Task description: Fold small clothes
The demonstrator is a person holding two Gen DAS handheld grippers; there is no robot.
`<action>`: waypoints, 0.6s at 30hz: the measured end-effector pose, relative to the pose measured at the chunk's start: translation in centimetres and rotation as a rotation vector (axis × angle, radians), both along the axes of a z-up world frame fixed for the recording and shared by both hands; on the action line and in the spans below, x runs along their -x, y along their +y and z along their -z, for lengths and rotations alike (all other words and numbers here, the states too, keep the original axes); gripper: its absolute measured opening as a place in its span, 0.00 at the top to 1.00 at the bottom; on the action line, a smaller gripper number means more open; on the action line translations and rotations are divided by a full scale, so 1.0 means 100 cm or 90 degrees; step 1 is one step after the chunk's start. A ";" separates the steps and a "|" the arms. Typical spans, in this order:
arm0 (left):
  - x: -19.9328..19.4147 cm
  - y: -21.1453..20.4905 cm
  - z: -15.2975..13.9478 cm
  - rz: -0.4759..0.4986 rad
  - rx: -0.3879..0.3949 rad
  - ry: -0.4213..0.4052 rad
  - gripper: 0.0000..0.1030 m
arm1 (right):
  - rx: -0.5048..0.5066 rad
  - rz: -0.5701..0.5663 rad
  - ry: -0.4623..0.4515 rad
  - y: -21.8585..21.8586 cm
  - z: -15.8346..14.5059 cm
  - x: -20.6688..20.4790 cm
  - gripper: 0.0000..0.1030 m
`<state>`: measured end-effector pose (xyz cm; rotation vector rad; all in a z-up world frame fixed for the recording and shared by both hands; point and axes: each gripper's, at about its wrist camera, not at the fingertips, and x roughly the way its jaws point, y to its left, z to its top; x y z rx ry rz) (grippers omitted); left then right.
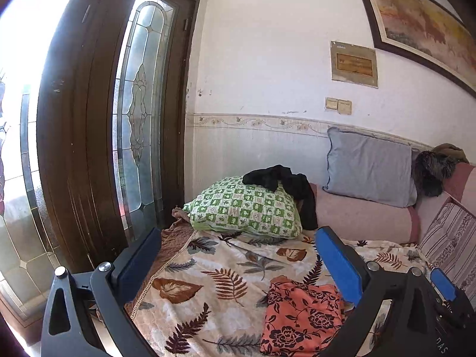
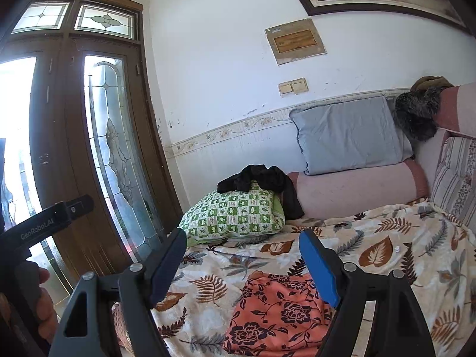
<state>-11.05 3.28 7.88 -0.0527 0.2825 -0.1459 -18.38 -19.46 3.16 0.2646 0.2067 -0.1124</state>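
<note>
A bed covered by a leaf-printed blanket [image 1: 226, 270] is seen in both wrist views, set against a white wall with a glazed wooden door [image 1: 98, 136] at the left; a pink bolster [image 2: 357, 190] and a grey pillow [image 2: 348, 134] are propped along the wall, and a green checked pillow [image 1: 247, 208] lies in the corner by the door. A black garment [image 1: 285, 181] is draped in a crumpled heap over the top of the green pillow, one end hanging down between pillow and bolster; it appears not yet folded. An orange floral garment [image 2: 276, 312] lies flat on the blanket at the near edge, its outline compact and squared, so it is judged to be already folded.

The left gripper [image 1: 238, 267] is held spread wide with nothing between its pads; the right gripper [image 2: 244, 264] is likewise spread and empty, both raised above the blanket near the orange piece. The step in hand is judged to be the gap between garments; the next move would call for a reach across to the black garment, a pinch on an edge, and its transfer to a bare part of the blanket to be spread flat.
</note>
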 end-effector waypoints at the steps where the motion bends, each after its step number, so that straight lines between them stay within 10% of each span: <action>1: 0.002 0.000 -0.002 0.004 -0.001 -0.001 0.00 | 0.001 0.002 -0.001 -0.001 -0.002 0.004 0.21; 18: 0.007 -0.029 0.014 0.094 -0.100 -0.040 0.00 | 0.002 -0.016 0.048 -0.002 0.021 -0.012 0.20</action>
